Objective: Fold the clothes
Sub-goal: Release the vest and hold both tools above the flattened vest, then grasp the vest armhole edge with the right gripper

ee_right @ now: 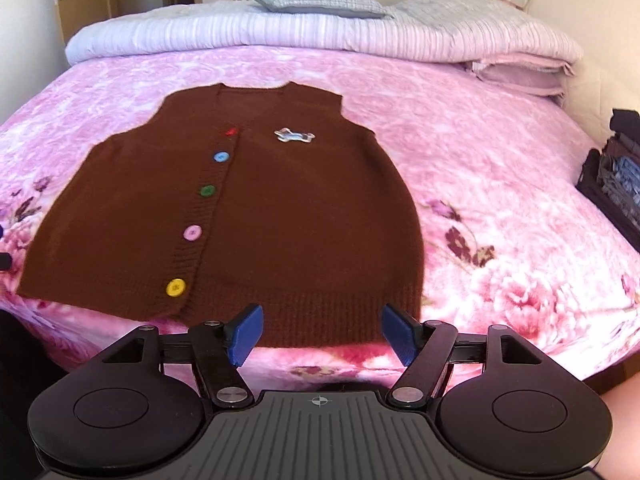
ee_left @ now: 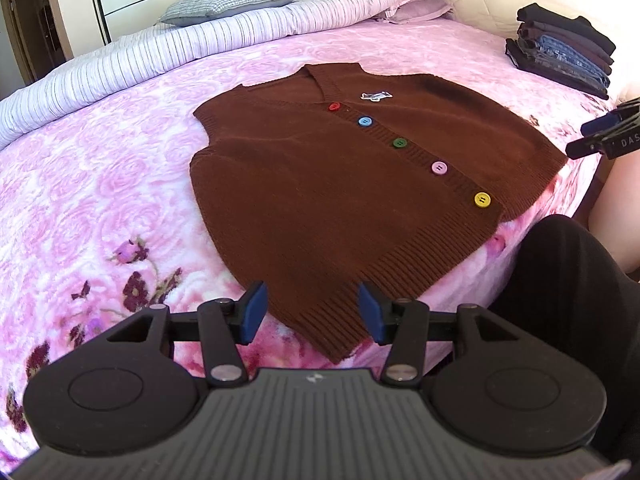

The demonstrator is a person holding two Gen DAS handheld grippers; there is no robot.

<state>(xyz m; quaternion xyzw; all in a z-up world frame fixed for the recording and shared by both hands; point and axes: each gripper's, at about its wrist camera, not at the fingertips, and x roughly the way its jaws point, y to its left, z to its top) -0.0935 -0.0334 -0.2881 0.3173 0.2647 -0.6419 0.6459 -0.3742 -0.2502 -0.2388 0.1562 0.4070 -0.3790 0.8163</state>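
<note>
I see the brown knitted vest [ee_right: 256, 216] spread flat, front up, on the pink floral blanket [ee_right: 500, 168] of the bed, its ribbed hem lying along the near edge of the mattress. Five coloured buttons [ee_right: 193, 233] run down its closed front and a small patch [ee_right: 295, 135] sits on the chest.

My left gripper [ee_left: 312, 312] hangs just above the hem's corner nearest it, jaws apart with nothing between the blue pads. My right gripper [ee_right: 322, 334] hovers over the hem at the other side, jaws also spread wide and empty; from the left view I catch it [ee_left: 604, 136] off the vest's right-hand edge.

There is plenty of bare blanket to either side of the vest and beyond its neckline, up to the striped duvet [ee_right: 280, 36] and the grey pillow [ee_right: 320, 0] at the head of the bed. On the right side of the bed, well apart from the vest, stands a stack of folded dark clothes [ee_left: 560, 52]. A dark-clothed leg [ee_left: 560, 280] of the person presses close to the mattress edge by the hem.
</note>
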